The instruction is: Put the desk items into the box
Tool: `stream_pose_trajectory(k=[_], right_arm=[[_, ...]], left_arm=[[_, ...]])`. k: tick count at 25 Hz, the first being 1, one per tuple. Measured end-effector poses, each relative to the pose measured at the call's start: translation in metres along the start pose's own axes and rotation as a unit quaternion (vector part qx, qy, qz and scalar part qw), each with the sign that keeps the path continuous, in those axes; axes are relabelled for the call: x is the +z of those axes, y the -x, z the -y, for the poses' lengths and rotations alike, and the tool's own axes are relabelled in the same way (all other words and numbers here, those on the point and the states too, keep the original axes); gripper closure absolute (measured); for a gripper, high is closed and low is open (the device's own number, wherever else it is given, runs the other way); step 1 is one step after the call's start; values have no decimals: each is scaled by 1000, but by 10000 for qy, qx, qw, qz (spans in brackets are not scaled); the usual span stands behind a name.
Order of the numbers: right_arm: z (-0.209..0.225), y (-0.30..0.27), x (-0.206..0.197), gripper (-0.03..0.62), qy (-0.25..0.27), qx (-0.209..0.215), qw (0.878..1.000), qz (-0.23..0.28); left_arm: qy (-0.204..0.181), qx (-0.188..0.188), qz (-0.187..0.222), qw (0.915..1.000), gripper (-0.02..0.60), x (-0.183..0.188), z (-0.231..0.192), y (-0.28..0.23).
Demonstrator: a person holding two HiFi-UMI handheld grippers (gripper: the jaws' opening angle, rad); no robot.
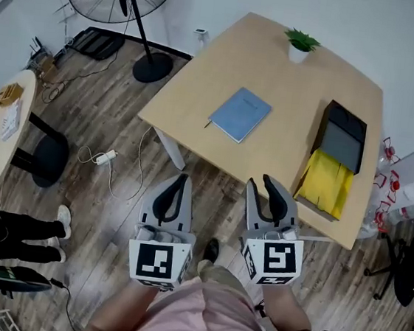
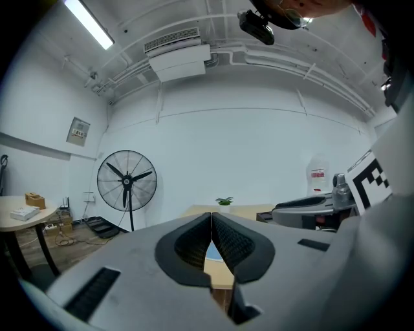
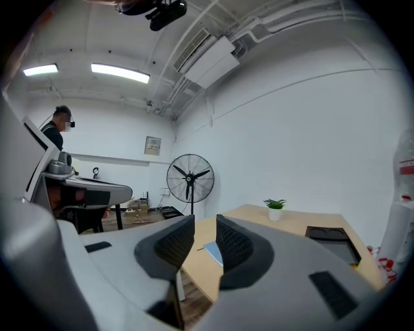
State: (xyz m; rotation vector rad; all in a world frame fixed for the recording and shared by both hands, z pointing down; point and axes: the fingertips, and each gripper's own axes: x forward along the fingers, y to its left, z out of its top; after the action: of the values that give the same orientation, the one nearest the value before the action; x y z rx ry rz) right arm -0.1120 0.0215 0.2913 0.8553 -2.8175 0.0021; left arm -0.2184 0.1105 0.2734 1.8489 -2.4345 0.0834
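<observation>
While the left hand-held gripper (image 1: 182,178) hangs closed and empty short of the light wooden table (image 1: 276,80), it should probably open before pinching the near edge of the flat blue notebook (image 1: 239,113). The right hand-held gripper (image 1: 267,181), jaws slightly parted, holds nothing. The table carries one notebook, one white-potted green plant (image 1: 300,47), one open black box (image 1: 342,135) at its right, and one flat yellow item (image 1: 325,183) touching the box's near end.

Two grey hand-held grippers, a wearer in pink

The left gripper (image 1: 182,177) and right gripper (image 1: 260,180) each had a pale grey moulded body, two curved jaws lined with black cross-hatched pads (image 2: 234,243), and a white marker cube (image 1: 159,263) printed with black squares at the rear; the person wore a pink garment (image 1: 178,319) and a dark shoe (image 1: 211,250)
</observation>
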Motion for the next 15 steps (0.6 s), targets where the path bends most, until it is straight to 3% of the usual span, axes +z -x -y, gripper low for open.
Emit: stream_pose_trajectory(k=[8, 15], right_arm=[[31, -38, 30, 490, 32, -182, 9995, 239], [54, -71, 31, 490, 31, -451, 9987, 226]], left_arm=[[-268, -182, 193, 9993, 569, 26, -7, -56], [-253, -448, 180, 9985, 569, 25, -18, -107]])
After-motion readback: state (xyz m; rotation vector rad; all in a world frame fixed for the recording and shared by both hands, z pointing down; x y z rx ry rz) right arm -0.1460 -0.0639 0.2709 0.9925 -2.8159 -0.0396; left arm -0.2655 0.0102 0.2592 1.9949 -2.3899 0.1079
